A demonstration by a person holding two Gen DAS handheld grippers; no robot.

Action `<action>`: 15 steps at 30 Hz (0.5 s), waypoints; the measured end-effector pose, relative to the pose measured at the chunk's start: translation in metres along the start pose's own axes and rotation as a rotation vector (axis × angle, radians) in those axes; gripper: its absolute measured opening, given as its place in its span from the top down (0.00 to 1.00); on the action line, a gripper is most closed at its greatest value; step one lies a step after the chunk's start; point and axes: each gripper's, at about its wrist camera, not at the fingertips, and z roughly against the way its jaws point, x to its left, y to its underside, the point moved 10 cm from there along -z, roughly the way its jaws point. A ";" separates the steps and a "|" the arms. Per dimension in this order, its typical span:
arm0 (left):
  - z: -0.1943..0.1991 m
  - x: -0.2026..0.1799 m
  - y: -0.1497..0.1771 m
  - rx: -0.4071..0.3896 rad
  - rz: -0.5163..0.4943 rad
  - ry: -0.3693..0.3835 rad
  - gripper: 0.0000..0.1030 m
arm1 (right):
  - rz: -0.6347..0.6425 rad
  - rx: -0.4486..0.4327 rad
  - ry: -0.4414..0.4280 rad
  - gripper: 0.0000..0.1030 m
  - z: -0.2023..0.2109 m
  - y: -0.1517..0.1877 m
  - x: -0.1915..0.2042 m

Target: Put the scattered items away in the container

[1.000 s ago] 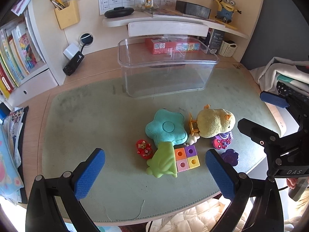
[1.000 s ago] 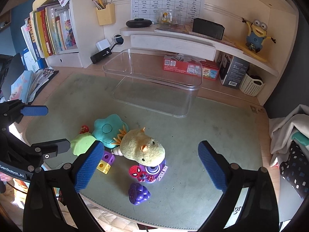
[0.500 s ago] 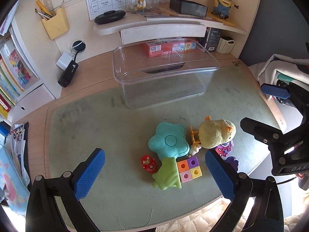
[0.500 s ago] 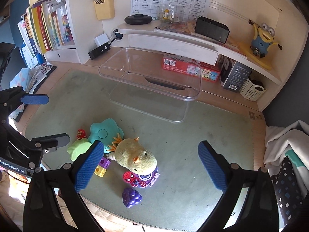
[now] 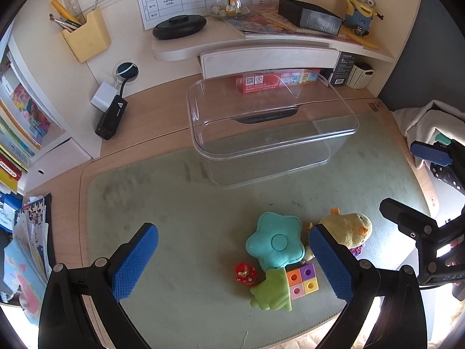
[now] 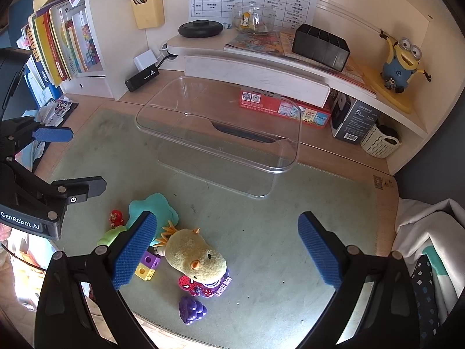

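Grippers: left gripper (image 5: 232, 264) and right gripper (image 6: 226, 250) both spread wide, holding nothing | toys: chick plush (image 6: 196, 257) and neighbours clustered on near mat | container (image 5: 270, 128) beyond, unfilled | step: approach; next, descend and close on plush.

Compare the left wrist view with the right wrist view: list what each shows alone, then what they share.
Left wrist only: all four colours of the block cluster, and the green plush in full.
Right wrist only: the purple grape toy and the Spider-Man tag unobstructed.
Both: the empty clear container, teal flower cushion, yellow chick plush, and open tongs.
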 end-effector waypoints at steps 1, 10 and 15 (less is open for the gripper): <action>0.000 0.001 -0.001 0.003 0.000 -0.002 0.01 | -0.002 0.003 0.004 0.06 -0.001 -0.002 -0.001; -0.007 0.008 -0.015 0.040 0.001 -0.009 0.01 | -0.014 0.038 0.007 0.06 -0.016 -0.020 -0.007; -0.008 0.013 -0.027 0.051 0.008 -0.018 0.01 | -0.019 0.066 0.010 0.06 -0.025 -0.027 -0.009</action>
